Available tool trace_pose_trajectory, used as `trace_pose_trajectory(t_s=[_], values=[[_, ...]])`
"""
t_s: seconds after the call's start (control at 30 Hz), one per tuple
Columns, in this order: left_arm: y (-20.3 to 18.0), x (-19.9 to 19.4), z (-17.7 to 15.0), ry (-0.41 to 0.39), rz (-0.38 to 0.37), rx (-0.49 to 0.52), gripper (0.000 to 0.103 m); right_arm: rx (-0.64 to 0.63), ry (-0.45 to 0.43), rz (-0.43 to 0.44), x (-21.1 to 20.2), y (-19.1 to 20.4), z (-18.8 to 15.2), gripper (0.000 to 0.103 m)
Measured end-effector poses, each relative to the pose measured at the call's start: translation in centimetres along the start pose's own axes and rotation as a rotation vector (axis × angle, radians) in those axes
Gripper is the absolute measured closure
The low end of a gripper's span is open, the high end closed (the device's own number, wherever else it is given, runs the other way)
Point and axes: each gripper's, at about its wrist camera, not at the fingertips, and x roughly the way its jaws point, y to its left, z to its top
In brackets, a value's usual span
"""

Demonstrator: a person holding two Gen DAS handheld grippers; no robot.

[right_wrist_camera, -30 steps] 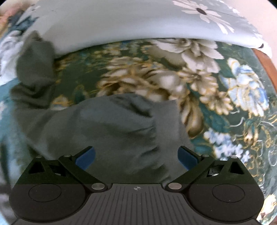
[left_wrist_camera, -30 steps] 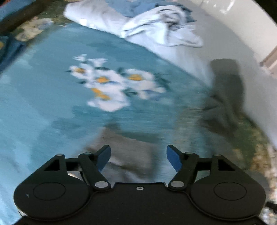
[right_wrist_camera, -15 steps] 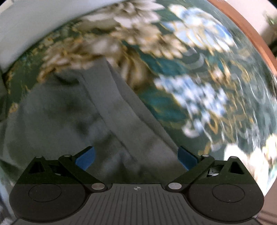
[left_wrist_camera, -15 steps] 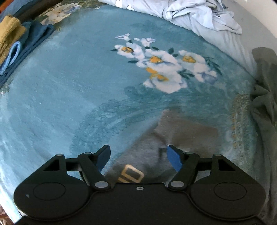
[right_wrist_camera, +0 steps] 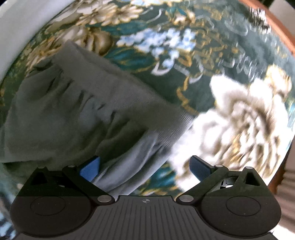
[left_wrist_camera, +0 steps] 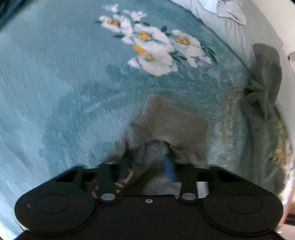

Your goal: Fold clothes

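A grey-green garment (left_wrist_camera: 175,121) lies crumpled on a teal flowered blanket (left_wrist_camera: 55,83), and the rest of it trails off to the right (left_wrist_camera: 263,77). My left gripper (left_wrist_camera: 147,169) points steeply down onto its near corner. Its jaws are closing, with a bunched fold of the cloth squeezed between them. One blue pad (left_wrist_camera: 168,168) shows and cloth hides the other. In the right wrist view the same garment (right_wrist_camera: 64,103) ends in a ribbed band (right_wrist_camera: 166,114). My right gripper (right_wrist_camera: 145,168) hangs open just over that band's end, with its pads wide apart.
A heap of pale blue clothes (left_wrist_camera: 226,11) sits at the far edge of the blanket. Under the right gripper is a dark green bedcover with large pale flowers (right_wrist_camera: 239,110). A wooden edge (right_wrist_camera: 276,24) runs along its far right, and white fabric (right_wrist_camera: 18,27) lies at the upper left.
The left jaws have come together on the garment's corner, which was flat between them before. The right gripper has slid along the garment and rolled, bringing the ribbed band into view.
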Motion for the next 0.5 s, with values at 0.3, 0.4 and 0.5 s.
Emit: trace_pose_trajectory(t_s=[0.3, 0.4, 0.5], values=[[0.5, -1.7, 1.1, -0.054, -0.106, -0.105, 0.103, 0.048, 0.036, 0.089, 0.4, 2.4, -1.0, 0.006], [-0.4, -2.9, 2.0, -0.090, -0.107, -0.038, 0.103, 0.045, 0.037, 0.082, 0.4, 2.8, -1.1, 0.006], [-1.2, -2.9, 3.0, -0.081, -0.072, 0.043, 0.087, 0.044, 0.034, 0.079, 0.4, 2.9, -1.1, 0.006]])
